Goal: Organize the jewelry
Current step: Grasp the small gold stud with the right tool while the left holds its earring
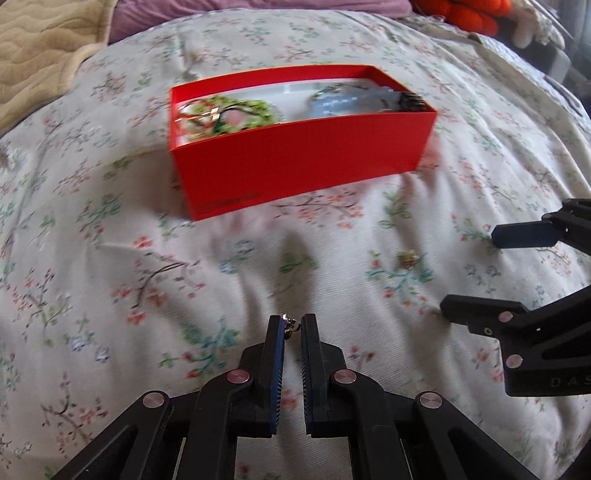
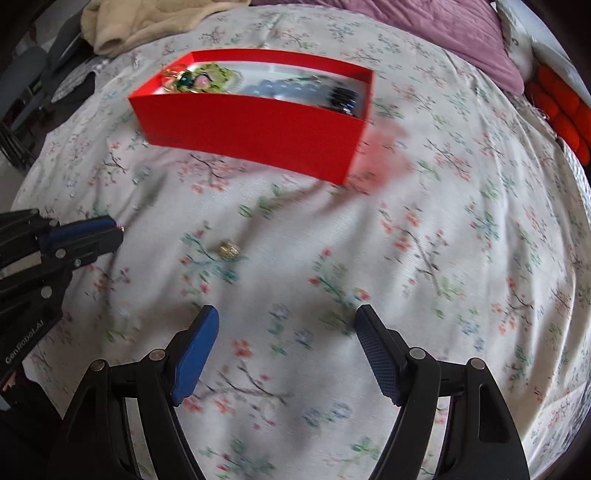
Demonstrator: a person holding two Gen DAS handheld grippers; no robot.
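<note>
An open red box (image 1: 295, 162) (image 2: 255, 125) lies on the flowered bedspread, with green, gold and pale blue jewelry inside. My left gripper (image 1: 293, 323) is shut on a small silver earring (image 1: 290, 322) pinched at its fingertips, held above the sheet in front of the box. In the right wrist view the left gripper (image 2: 120, 229) enters from the left edge. A small gold ring (image 1: 407, 258) (image 2: 229, 249) lies loose on the sheet. My right gripper (image 2: 286, 317) stands open over the sheet with nothing between its fingers; the ring lies ahead and to its left. The right gripper (image 1: 469, 273) also shows at the right of the left wrist view.
The bedspread (image 2: 443, 240) is soft and wrinkled. A beige blanket (image 1: 37, 55) and a purple cover (image 2: 461, 29) lie beyond the box. An orange plush thing (image 2: 561, 110) sits at the far right edge of the bed.
</note>
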